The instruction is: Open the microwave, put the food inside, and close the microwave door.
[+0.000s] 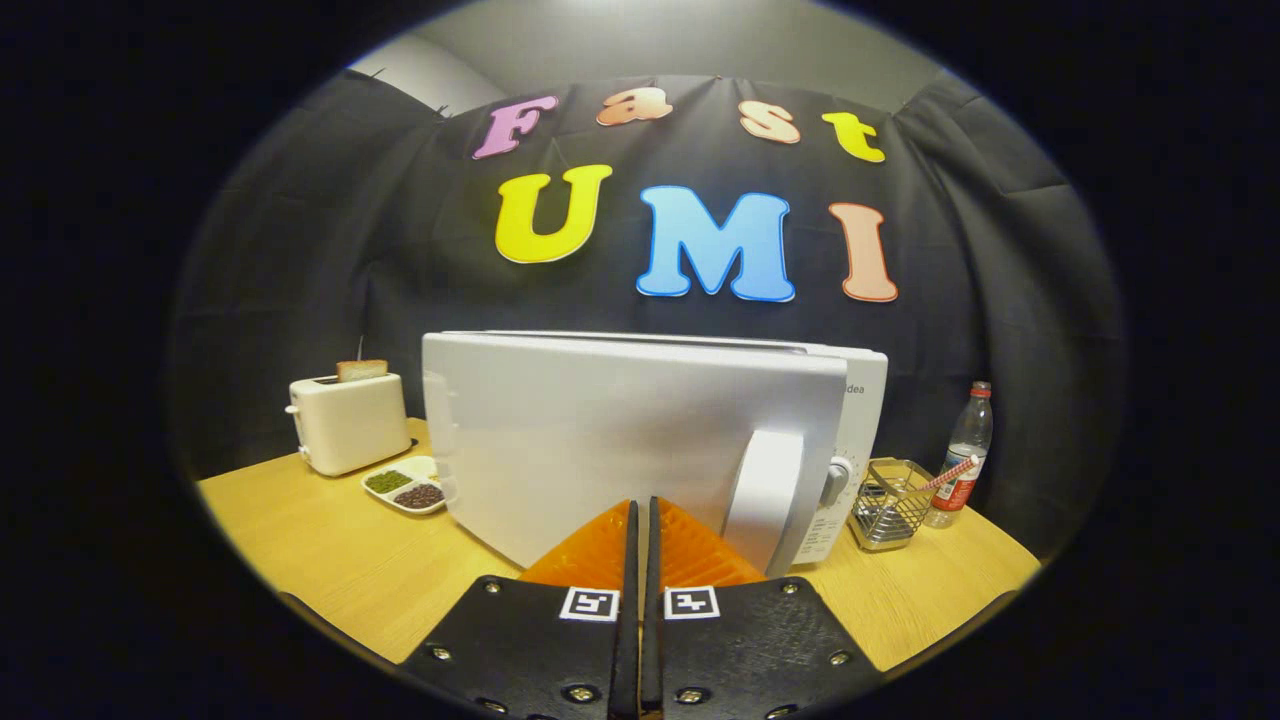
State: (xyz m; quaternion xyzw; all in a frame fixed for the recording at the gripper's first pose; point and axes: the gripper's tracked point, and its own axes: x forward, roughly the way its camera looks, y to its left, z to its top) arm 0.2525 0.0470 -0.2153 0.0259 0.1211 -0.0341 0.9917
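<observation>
Gripper closed, tips against microwave door.

White microwave on the table, door slightly ajar.

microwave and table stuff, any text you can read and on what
"dea": top of the microwave panel, its start hidden.
Bottle label: too small to read.
Gripper, fingers shut, tips at the microwave: square markers, no words.
</observation>
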